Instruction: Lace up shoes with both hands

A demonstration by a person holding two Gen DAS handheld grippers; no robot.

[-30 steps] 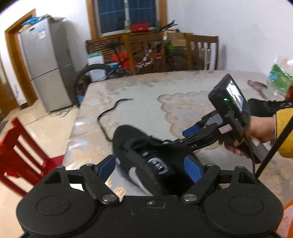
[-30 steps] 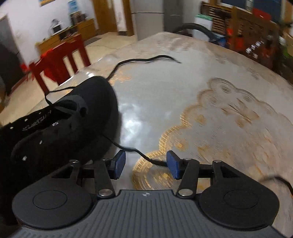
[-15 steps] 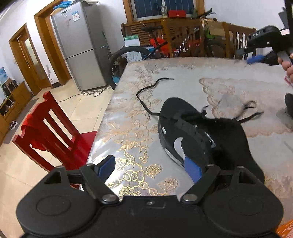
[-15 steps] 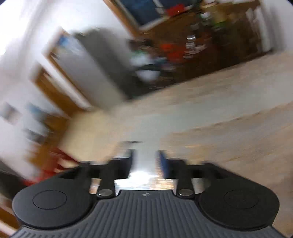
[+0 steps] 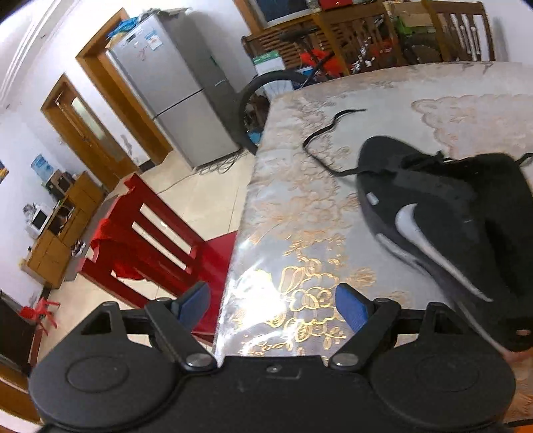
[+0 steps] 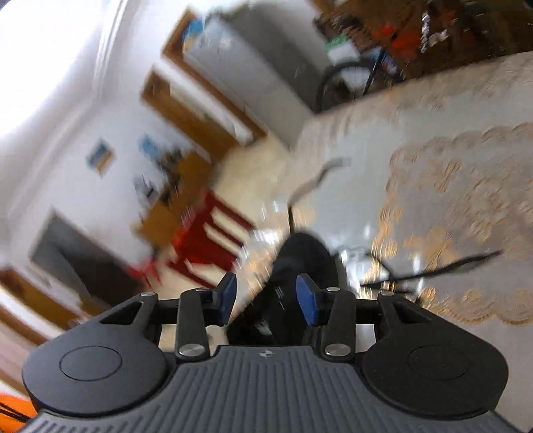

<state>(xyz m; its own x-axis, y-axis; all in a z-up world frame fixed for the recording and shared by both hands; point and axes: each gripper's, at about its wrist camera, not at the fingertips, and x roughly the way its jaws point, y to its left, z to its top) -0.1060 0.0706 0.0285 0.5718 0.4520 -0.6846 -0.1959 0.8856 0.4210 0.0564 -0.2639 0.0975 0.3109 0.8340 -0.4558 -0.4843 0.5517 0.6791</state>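
Note:
A black shoe (image 5: 443,213) with a white side mark lies on the patterned table (image 5: 299,206), at the right of the left wrist view. Its loose black lace (image 5: 319,136) trails away toward the far table edge. My left gripper (image 5: 273,306) stands open over the near table edge, left of the shoe, with nothing between its fingers. The right wrist view is blurred. There my right gripper (image 6: 268,299) hangs above the shoe (image 6: 299,256) with its jaws closing. The shoe shows beyond the gap, and the pads touch nothing. A lace end (image 6: 436,269) lies to the right.
A red chair (image 5: 150,239) stands by the table's left edge. Beyond it are a grey fridge (image 5: 173,90) and wooden doors. A bicycle wheel (image 5: 260,90) and wooden chairs (image 5: 456,30) crowd the far end of the table.
The left view swung left and down, so the shoe slid from between its fingers to the right. The right gripper rose off the table, rolled, and its jaws narrowed; it left the left view.

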